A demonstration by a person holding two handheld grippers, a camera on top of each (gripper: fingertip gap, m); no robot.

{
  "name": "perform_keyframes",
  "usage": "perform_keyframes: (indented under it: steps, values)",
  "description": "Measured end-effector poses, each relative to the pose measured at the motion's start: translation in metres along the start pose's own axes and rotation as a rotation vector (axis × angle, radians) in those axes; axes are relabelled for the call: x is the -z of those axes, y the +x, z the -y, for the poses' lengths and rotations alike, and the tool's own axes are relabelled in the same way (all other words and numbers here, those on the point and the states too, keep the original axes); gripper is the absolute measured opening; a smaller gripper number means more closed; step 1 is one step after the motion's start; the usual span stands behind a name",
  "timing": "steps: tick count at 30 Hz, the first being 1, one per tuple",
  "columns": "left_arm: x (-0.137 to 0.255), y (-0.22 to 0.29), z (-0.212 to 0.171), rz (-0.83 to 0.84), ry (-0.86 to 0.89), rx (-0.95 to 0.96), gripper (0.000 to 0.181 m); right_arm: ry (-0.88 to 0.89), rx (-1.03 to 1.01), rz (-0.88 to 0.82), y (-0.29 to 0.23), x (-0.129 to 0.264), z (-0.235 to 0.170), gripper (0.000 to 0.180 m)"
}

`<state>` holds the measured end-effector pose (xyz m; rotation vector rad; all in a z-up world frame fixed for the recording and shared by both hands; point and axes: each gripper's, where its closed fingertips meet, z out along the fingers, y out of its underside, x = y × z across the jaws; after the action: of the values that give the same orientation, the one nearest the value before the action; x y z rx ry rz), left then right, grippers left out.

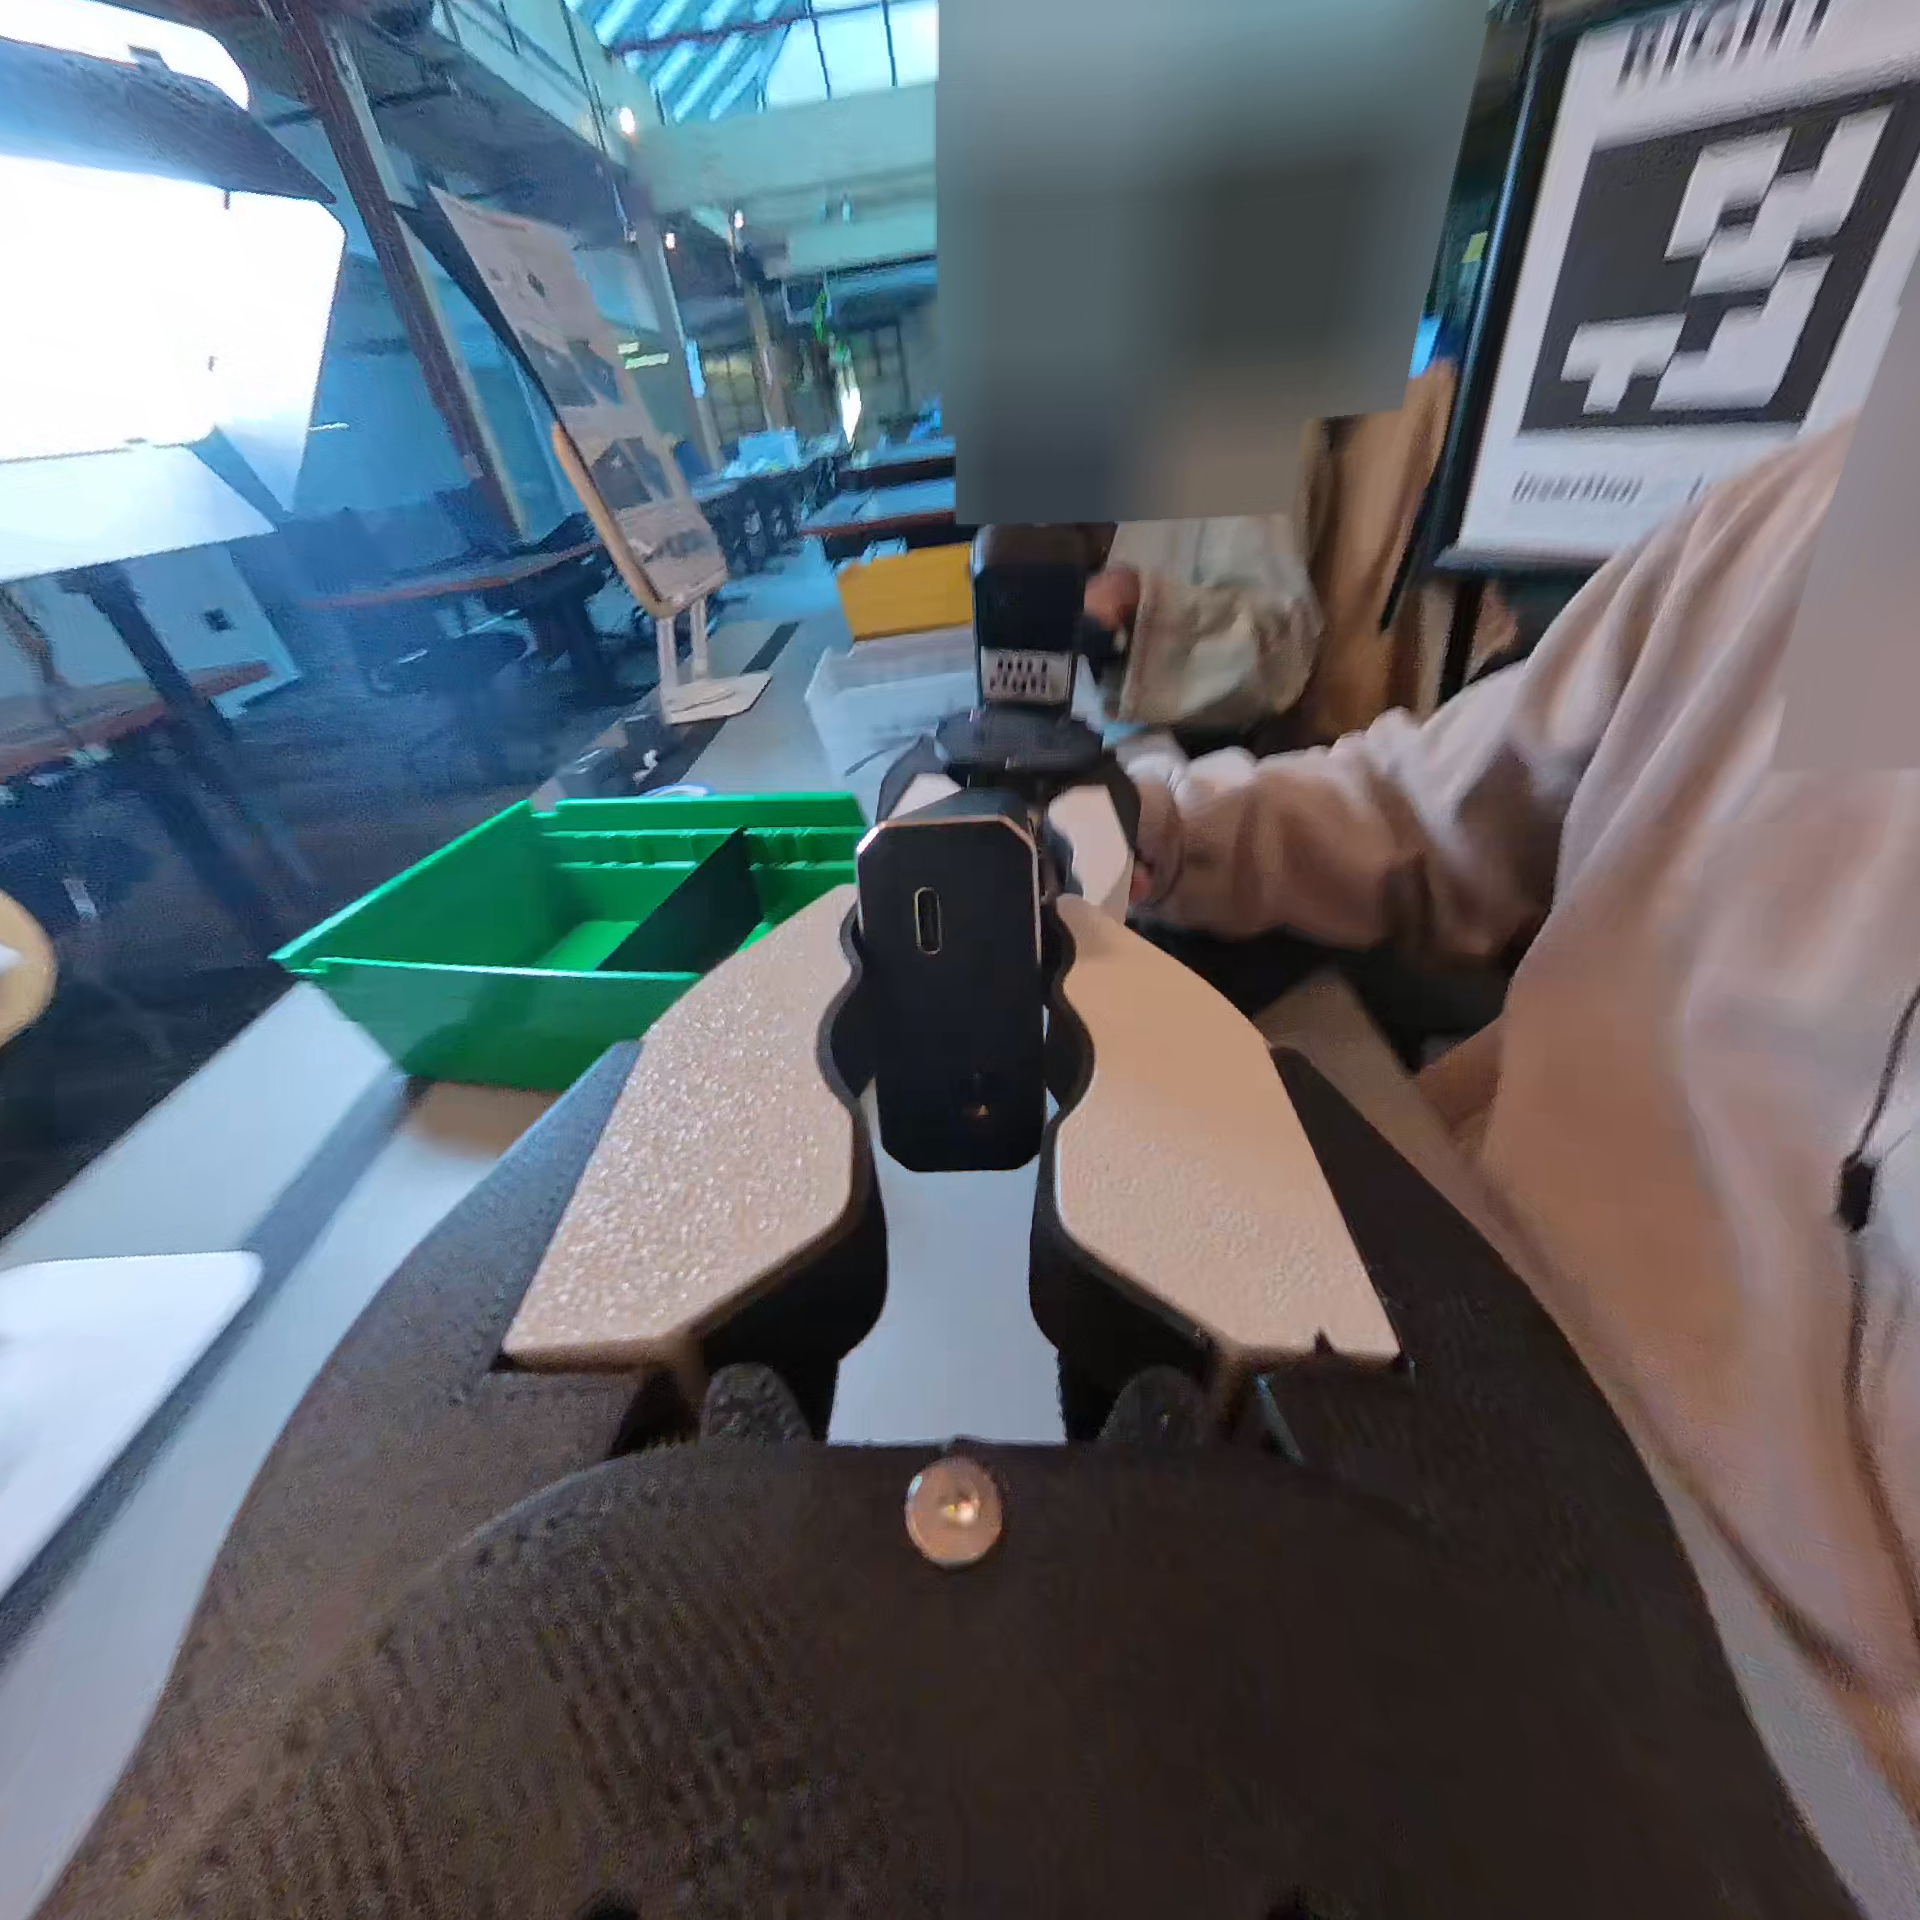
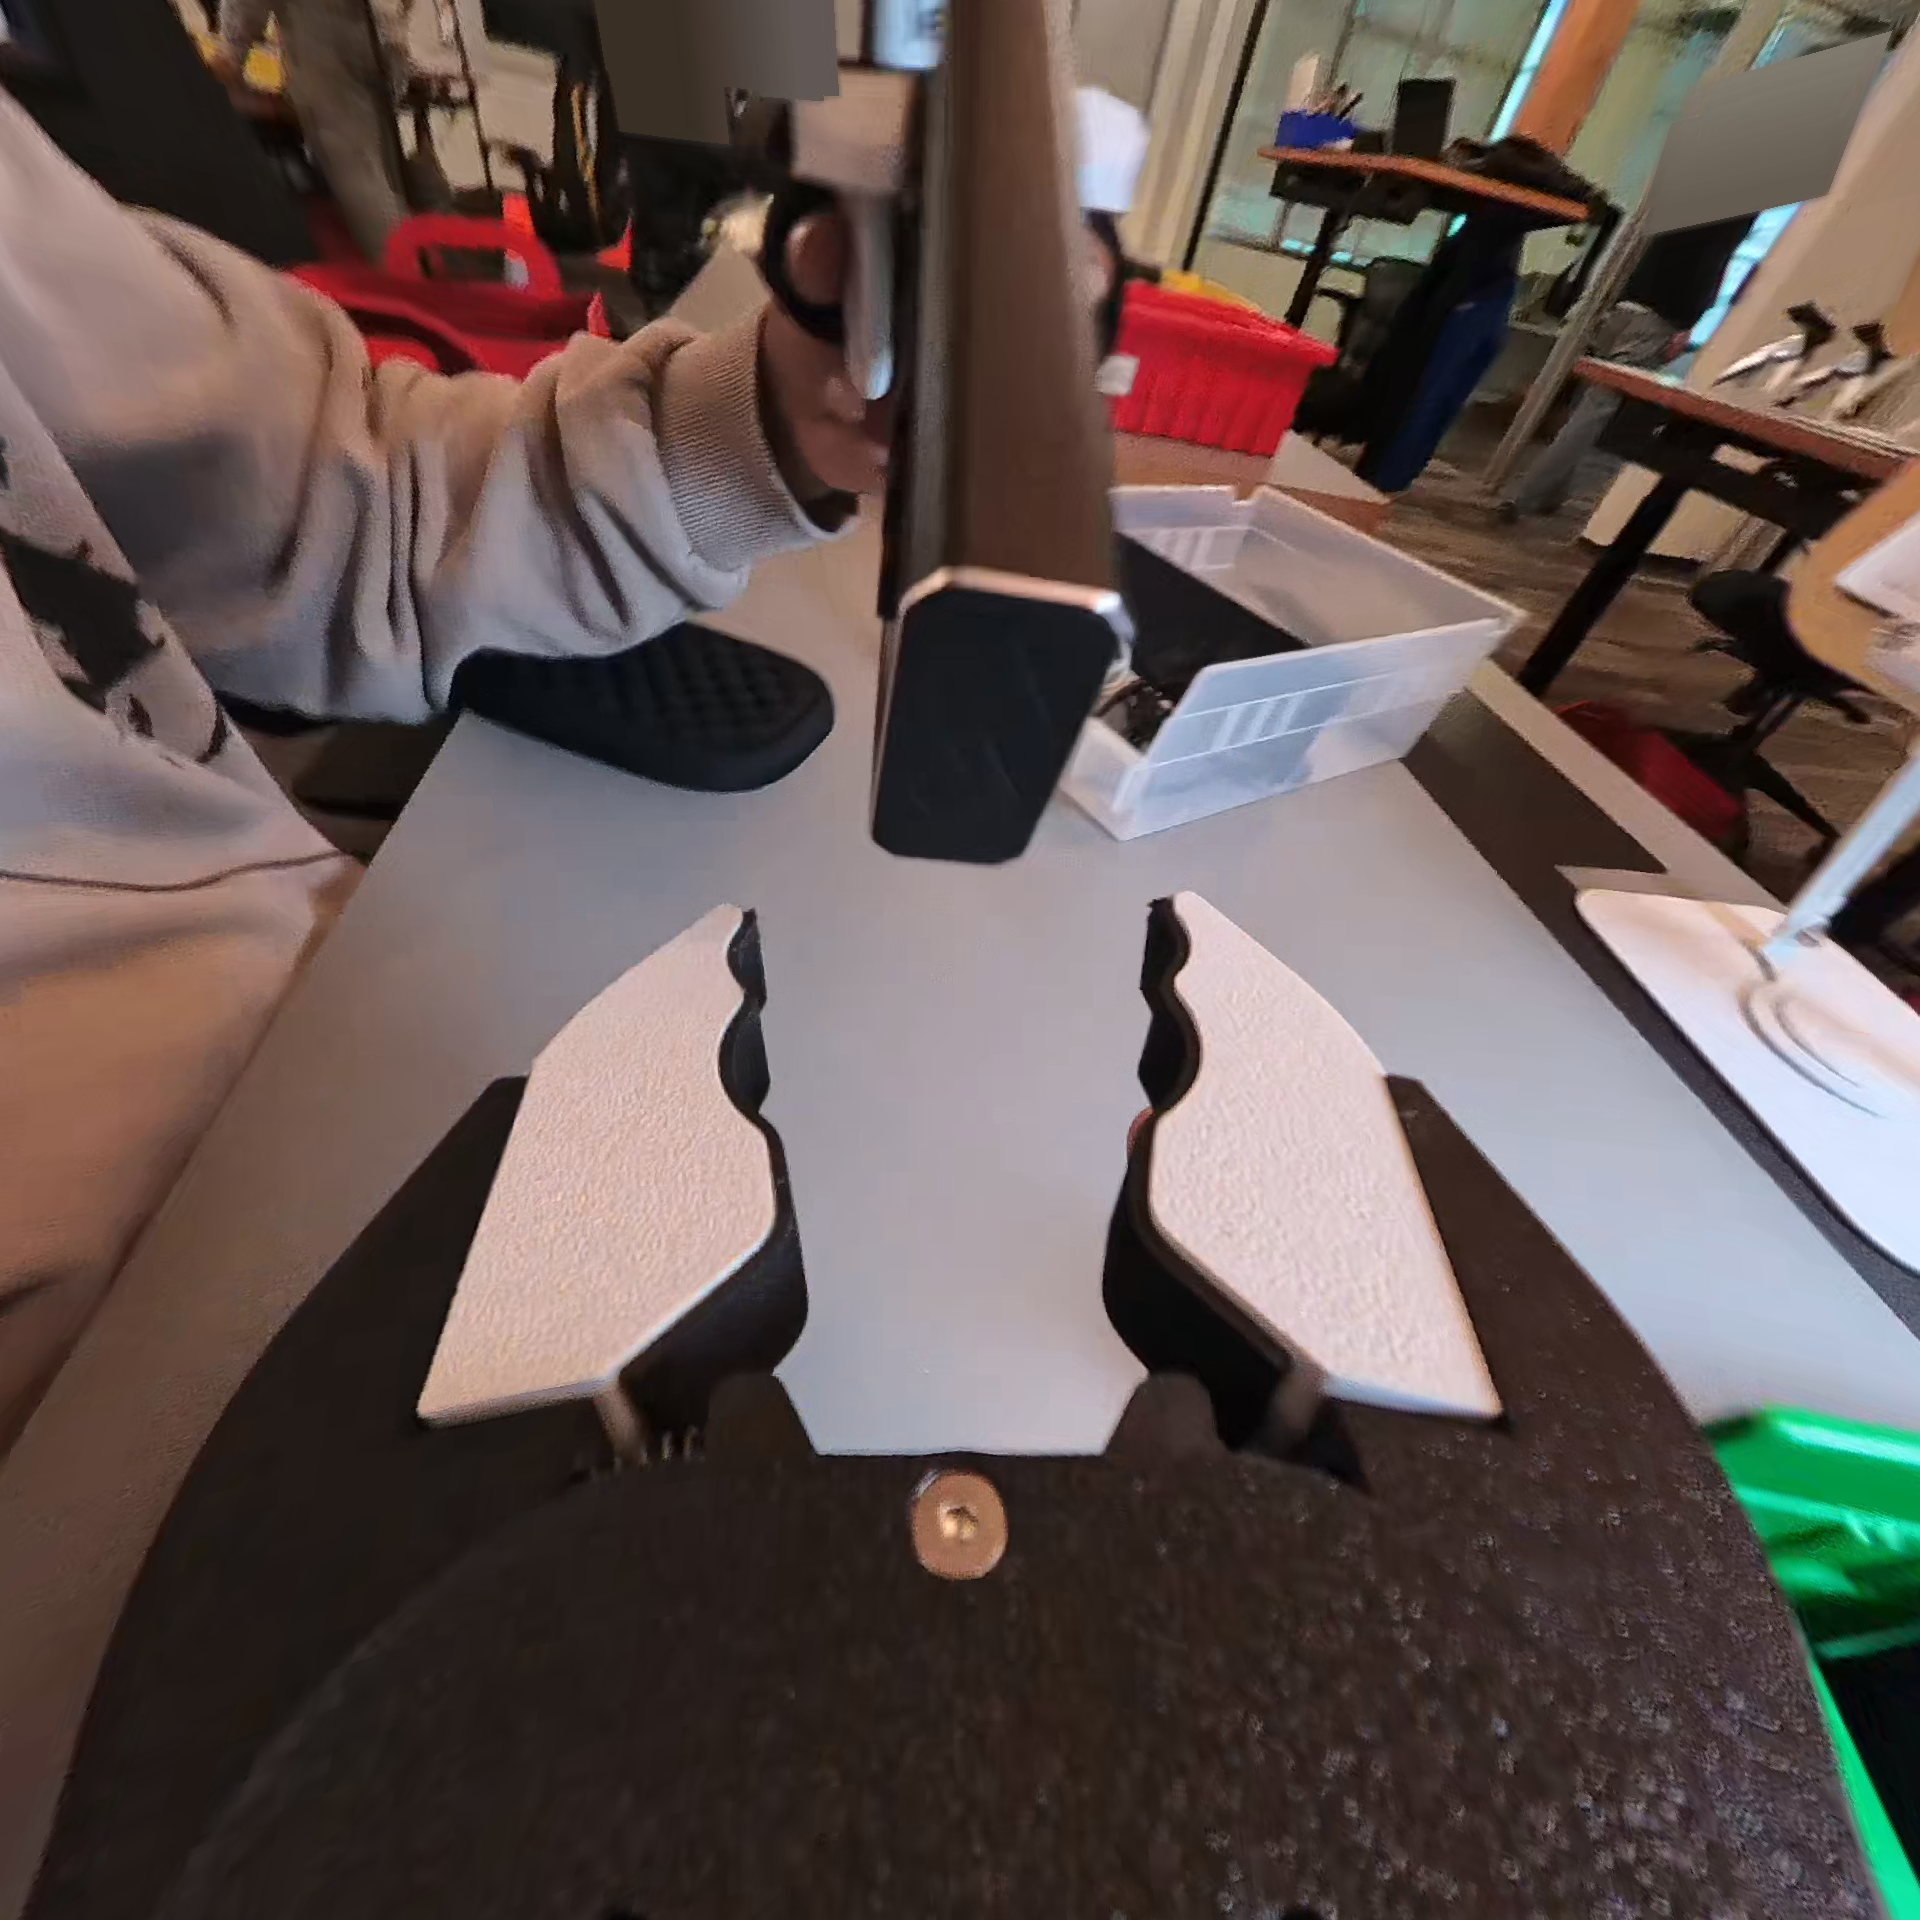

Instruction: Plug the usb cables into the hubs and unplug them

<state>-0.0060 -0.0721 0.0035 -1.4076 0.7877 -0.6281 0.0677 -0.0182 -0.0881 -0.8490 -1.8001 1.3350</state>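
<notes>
The hub [image 1: 951,987], a dark oblong block with a metal rim, is pinched between the fingers of the left gripper [image 1: 951,935] and held up off the bench [image 2: 935,1039], one end face with a small oval port turned toward the left wrist camera. In the right wrist view the same hub [image 2: 987,717] hangs in the air just ahead of the right gripper [image 2: 956,914], whose fingers are spread wide with nothing between them.

No usb cable shows in either picture, and no plug sits in the visible port. The task therefore looks to be at an early or in-between stage: the hub is in hand, a cable has yet to be fetched, and plugging and unplugging seem still to come.

Beyond the hub on the grey bench lies a clear plastic bin [image 2: 1299,665] with dark contents that cannot be identified. To the hub's left in the left wrist view stands a green divided bin [image 1: 540,935]. Behind it opens a large workshop hall with further tables and red crates [image 2: 1205,364].
</notes>
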Motion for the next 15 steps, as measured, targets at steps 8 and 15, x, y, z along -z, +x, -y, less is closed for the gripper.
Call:
perform_keyframes:
  steps: [8,15]
  values:
    - [-0.032,0.016,-0.040,-0.156,-0.453,-0.345,0.030,0.022,-0.101,0.067,0.002,0.022,0.005,0.061]
    - [-0.084,0.013,-0.073,-0.196,-0.548,-0.373,0.030,-0.168,0.163,-0.123,0.000,-0.023,-0.027,0.029]
